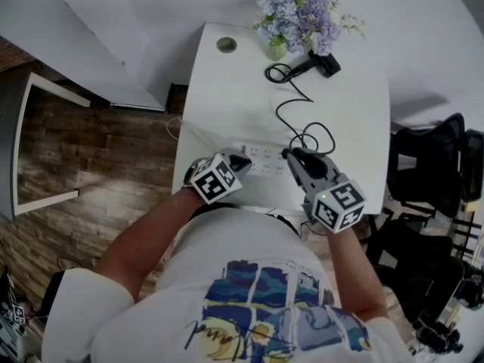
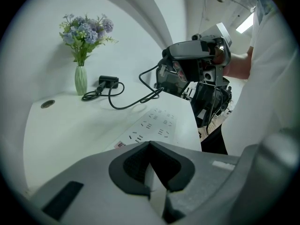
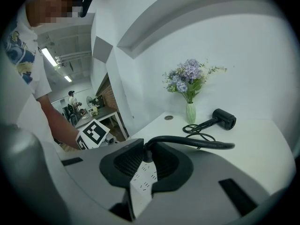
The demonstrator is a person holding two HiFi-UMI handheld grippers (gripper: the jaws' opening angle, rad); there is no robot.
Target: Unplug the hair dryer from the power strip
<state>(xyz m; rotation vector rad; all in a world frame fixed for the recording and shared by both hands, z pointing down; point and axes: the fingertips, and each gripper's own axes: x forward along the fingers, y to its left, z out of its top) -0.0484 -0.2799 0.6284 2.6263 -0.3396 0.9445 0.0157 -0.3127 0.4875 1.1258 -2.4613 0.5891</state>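
Observation:
A white power strip (image 1: 263, 162) (image 2: 157, 125) lies on the white table (image 1: 348, 127) near its front edge. My left gripper (image 1: 243, 160) (image 2: 151, 146) is shut on the strip's near left end. My right gripper (image 1: 290, 156) (image 3: 146, 149) is shut on the black plug (image 3: 143, 155), held a little above the strip (image 3: 140, 186) and clear of its sockets. The black cable (image 1: 291, 104) (image 3: 197, 142) runs from the plug to the black hair dryer (image 1: 324, 64) (image 2: 108, 81) (image 3: 224, 118) lying at the table's far side.
A green vase of purple flowers (image 1: 276, 48) (image 2: 80, 78) (image 3: 190, 112) stands beside the hair dryer. A round cable hole (image 1: 226, 44) is at the far left corner. Black chairs (image 1: 431, 165) stand right of the table, wooden floor (image 1: 91, 165) to the left.

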